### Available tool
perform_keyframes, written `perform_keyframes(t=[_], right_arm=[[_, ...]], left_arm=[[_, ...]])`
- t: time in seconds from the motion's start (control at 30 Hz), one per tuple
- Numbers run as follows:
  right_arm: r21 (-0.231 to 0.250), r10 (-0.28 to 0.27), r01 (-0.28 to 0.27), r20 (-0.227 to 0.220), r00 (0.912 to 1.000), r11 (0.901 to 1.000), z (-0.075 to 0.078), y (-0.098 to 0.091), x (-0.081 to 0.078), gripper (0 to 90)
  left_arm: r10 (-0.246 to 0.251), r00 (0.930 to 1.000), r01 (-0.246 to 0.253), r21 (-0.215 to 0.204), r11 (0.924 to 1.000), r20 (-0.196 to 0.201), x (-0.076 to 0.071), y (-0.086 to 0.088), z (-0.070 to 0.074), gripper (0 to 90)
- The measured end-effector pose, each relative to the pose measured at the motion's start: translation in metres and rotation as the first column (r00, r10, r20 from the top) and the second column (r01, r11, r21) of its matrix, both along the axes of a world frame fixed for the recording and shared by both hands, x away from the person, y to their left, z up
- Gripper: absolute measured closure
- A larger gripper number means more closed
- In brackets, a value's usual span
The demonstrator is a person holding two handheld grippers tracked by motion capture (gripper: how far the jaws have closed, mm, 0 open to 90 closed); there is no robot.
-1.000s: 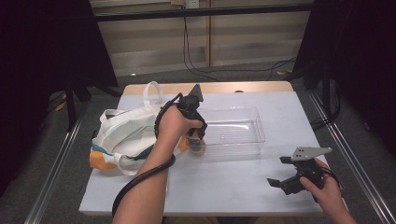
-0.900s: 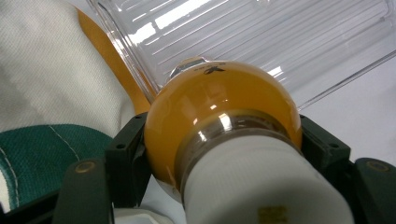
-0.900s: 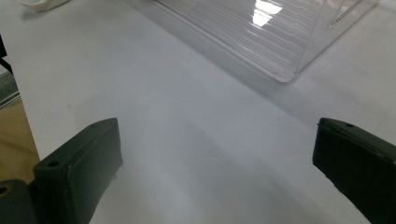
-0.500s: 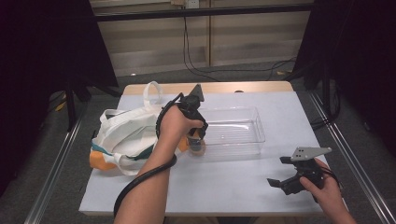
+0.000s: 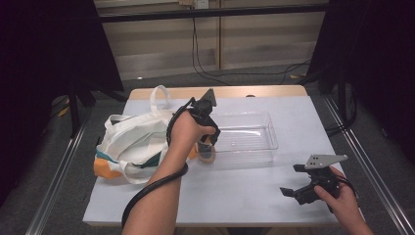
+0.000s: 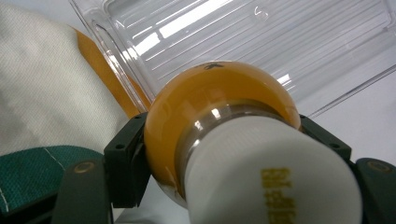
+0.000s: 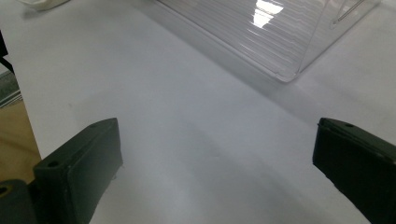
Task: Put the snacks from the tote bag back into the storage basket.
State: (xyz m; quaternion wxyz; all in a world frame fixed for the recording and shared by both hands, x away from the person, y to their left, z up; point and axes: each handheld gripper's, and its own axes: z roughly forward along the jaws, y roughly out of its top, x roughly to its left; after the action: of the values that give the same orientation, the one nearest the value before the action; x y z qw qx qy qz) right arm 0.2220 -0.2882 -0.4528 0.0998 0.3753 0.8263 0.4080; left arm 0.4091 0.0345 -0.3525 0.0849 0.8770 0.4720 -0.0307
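At the centre of the high view, the left hand-held gripper [image 5: 207,146] points down at the near left corner of a clear plastic tray [image 5: 264,145] on the white desk [image 5: 235,196], its jaws clamped on a small orange-and-white light bulb [image 5: 206,152] just outside the tray's wall. A white tote bag [image 5: 132,142] with green and orange parts lies to the left of it. At the lower right of this frame, the right hand-held gripper [image 5: 293,191] rests low over the desk, well apart from the tray, with its jaws spread.

In the left gripper view, the bulb [image 6: 219,121] takes up the middle of the frame, orange globe away from the camera and white base toward it; both black jaws press on the globe's sides. The tray [image 6: 261,42] lies beyond it in the upper half, the bag [image 6: 42,116] at the left.

In the right gripper view, the right hand-held gripper [image 7: 215,163] has its two jaws standing wide apart at the lower corners with nothing between them but bare desk [image 7: 163,116]; a corner of the tray [image 7: 280,51] sits at the upper right.
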Motion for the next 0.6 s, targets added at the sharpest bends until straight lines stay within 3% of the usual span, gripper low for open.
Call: perform_keyframes(t=[0.2,0.6], right_arm=[[-0.003,0.003,-0.003,-0.001,1.0000,1.0000,-0.0005,0.0009,0.0000,1.0],[-0.003,0.008,-0.008,-0.007,0.9999,1.0000,-0.0015,0.0031,0.0004,1.0]], left_arm=[[0.007,0.9996,-0.006,-0.017,0.9998,0.028,-0.0014,0.0019,-0.0011,29.8],[-0.010,0.9989,0.011,-0.029,0.9995,0.045,-0.0031,0.0031,-0.0026,29.2]])
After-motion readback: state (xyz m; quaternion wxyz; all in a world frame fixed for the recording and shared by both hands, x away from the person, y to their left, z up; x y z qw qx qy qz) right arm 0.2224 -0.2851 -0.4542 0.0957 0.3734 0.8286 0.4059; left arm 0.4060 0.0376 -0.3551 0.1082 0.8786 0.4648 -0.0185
